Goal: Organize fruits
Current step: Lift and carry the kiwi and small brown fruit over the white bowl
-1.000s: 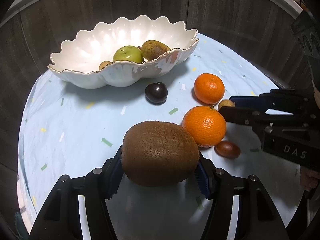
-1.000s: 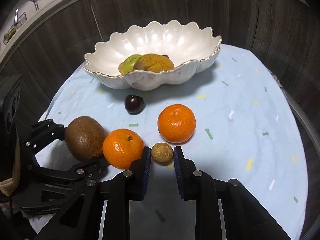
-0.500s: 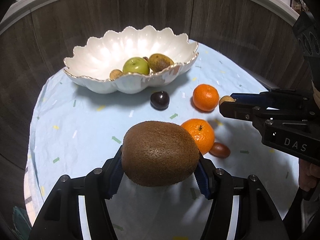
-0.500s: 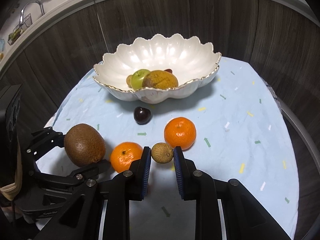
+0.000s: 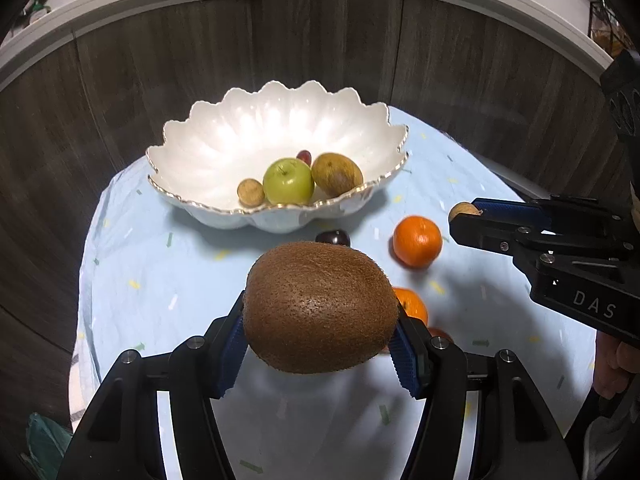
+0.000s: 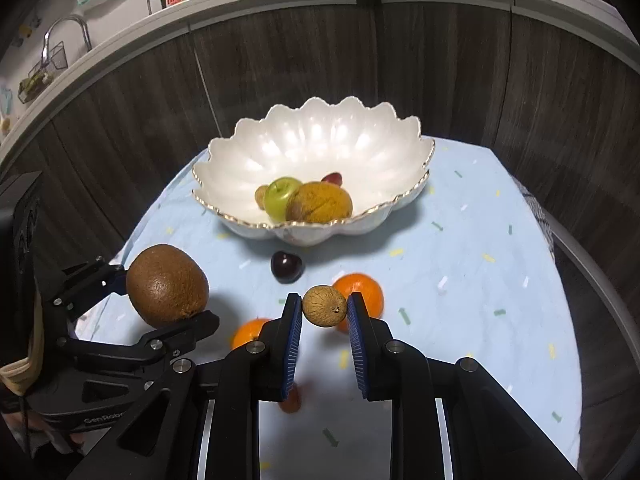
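Fuzzy brown oval kiwi [image 5: 320,306], likely soft and bruisable, pinched across its long ends by the left hand-held gripper [image 5: 320,344] above the counter, and small tan wrinkled nut-like fruit [image 6: 324,305], likely light and hard-shelled, pinched by the right hand-held gripper [image 6: 324,320], both short of the white scalloped ceramic bowl [image 6: 240,148].

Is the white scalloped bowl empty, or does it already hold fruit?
Not empty. The bowl holds a green apple, a brownish-yellow fruit, a small tan fruit and a red grape.
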### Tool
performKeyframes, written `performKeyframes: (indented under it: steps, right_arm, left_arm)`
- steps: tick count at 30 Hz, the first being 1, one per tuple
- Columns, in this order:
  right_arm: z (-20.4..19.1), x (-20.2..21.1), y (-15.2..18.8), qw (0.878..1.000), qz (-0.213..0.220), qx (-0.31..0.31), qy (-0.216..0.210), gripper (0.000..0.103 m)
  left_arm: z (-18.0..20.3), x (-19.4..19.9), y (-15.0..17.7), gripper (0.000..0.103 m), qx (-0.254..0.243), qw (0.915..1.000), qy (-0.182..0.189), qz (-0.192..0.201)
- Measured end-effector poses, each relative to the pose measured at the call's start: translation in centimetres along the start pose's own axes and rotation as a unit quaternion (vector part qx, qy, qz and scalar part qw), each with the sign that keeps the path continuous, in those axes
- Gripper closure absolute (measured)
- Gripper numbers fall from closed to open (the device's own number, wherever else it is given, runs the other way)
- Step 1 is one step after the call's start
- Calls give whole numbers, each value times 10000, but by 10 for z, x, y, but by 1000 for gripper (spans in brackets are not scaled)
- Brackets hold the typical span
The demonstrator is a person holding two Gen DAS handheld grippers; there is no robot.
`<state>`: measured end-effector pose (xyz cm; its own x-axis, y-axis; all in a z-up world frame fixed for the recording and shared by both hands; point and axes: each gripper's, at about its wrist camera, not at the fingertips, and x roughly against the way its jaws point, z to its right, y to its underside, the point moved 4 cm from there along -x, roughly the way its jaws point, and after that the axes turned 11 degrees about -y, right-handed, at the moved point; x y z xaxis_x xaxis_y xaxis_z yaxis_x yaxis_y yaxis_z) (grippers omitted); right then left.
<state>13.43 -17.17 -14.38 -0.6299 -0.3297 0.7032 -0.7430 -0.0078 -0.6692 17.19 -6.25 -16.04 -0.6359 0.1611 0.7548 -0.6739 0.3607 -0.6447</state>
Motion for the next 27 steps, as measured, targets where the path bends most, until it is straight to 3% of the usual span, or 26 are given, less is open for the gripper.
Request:
performKeyframes:
  steps: [27]
  right_arm:
    - [6, 10, -72, 9982, 570, 161, 81, 78]
  left_arm:
    - [-27, 5, -67, 42, 397, 9982, -201, 392]
